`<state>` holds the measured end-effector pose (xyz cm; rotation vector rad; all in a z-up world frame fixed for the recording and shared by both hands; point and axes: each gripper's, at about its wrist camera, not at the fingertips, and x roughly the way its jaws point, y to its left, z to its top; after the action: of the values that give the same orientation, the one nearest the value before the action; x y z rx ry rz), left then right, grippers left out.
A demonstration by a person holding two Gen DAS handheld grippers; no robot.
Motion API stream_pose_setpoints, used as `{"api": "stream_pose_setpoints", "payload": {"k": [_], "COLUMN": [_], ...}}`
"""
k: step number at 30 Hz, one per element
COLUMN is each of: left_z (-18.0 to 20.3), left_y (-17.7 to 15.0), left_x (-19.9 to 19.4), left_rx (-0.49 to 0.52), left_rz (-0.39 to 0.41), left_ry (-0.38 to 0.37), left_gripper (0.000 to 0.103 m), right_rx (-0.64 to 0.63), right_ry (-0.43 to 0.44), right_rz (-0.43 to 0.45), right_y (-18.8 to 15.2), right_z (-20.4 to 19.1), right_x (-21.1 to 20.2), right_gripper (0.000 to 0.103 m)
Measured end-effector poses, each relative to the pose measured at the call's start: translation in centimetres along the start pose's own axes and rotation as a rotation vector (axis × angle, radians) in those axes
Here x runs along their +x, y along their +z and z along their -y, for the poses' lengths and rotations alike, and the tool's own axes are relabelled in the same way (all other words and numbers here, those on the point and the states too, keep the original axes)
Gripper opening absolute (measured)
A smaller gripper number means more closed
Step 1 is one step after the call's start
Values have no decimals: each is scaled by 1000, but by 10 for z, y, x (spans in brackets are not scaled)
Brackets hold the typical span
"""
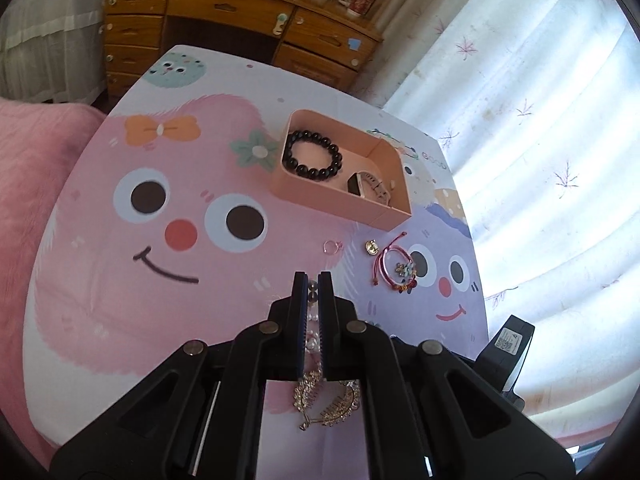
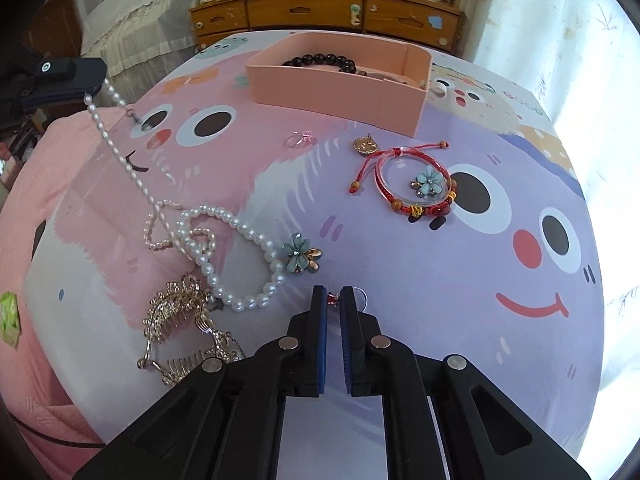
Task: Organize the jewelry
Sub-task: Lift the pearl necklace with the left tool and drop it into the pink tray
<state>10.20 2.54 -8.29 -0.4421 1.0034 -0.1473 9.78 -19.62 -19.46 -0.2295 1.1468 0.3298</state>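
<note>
Ahead of the tools: a peach-pink box (image 2: 336,88) holding black beads (image 1: 312,155); a red braided bracelet (image 2: 416,186); left, white pearls (image 2: 240,264).

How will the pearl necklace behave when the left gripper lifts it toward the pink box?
Probably floppy: the pearl necklace hangs in a slack line from the left gripper while the rest lies looped on the table. It may drag or snag, since its loops lie against the gold hair comb. The round beads look smooth, so it could slip.

left hand-held gripper (image 1: 313,284) closed, right hand-held gripper (image 2: 333,295) closed
</note>
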Motion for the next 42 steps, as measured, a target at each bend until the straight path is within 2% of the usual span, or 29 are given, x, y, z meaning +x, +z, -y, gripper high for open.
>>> {"api": "stream_pose_setpoints", "payload": {"k": [8,12,20,27,32,36,42], "left_z": [-8,-7,15,37,62,74,73], "left_y": [44,68,117,160,181,189,189], "left_x": [-12,-20,-41,-63,-62,-40,7], "left_rx": [62,65,95,70,146,169,152], "left_rz": [10,17,93,178,247,219,173], "left_ry": [-99,-130,-181,-307,-286,-255,-223], "left_gripper": [3,3,3,3,3,3,3], "right_rx": [162,160,166,138,141,140,166], "right_ry": [-19,-26,24,53,56,48,43], "right_rz": [47,95,196,291,342,342,303], "right_y": [30,53,108,161,193,209,221], "right_z": [-1,-6,-7,2,16,25,35], "right_x": [-21,-37,-74,-107,-117,-111,-79], "right_gripper": [6,6,6,6,6,6,6]}}
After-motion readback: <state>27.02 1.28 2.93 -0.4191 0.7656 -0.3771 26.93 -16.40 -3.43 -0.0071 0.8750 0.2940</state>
